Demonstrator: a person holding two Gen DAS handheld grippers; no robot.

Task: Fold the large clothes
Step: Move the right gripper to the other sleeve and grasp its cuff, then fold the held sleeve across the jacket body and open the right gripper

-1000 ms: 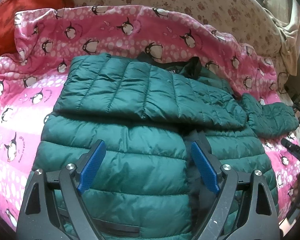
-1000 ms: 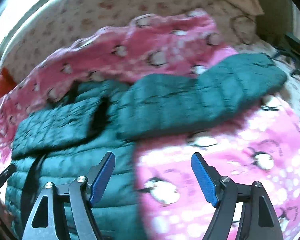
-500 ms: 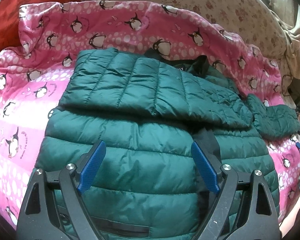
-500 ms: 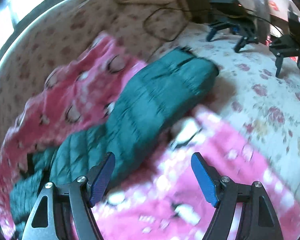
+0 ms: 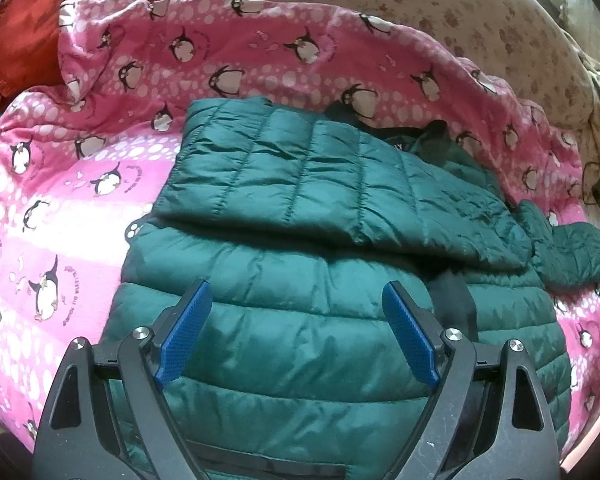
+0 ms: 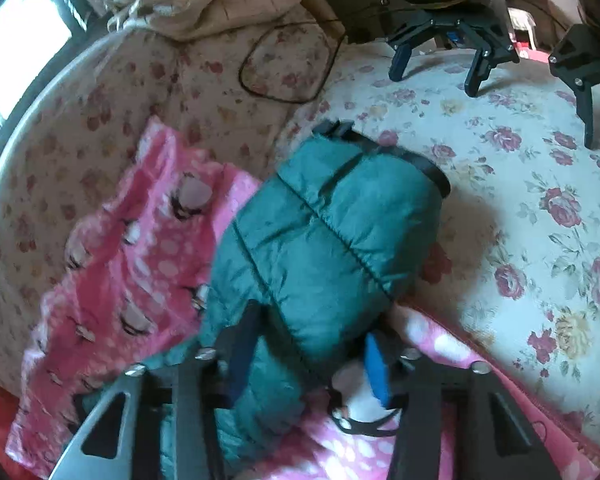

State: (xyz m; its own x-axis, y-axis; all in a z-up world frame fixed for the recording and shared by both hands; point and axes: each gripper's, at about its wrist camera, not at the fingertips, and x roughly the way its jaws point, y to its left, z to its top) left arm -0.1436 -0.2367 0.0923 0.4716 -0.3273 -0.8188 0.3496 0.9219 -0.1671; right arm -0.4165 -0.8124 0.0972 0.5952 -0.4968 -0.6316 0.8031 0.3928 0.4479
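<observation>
With my right claw (image 6: 306, 350) straddling the green sleeve (image 6: 332, 236), the puffer jacket (image 5: 300, 344) lies on the penguin blanket (image 5: 80, 184).

My right claw's 2 fingers sit either side of the sleeve, narrower than the left, but motion blur hides whether they pinch it; the sleeve's cuff reaches onto the floral bedsheet (image 6: 520, 208), near 2 black stands (image 6: 452, 36). My left claw (image 5: 298, 336) hangs wide apart above the jacket body, gripping nothing; the other sleeve (image 5: 300, 176) lies folded across the chest. A red cushion (image 5: 32, 32) sits beyond the blanket's far left corner.
</observation>
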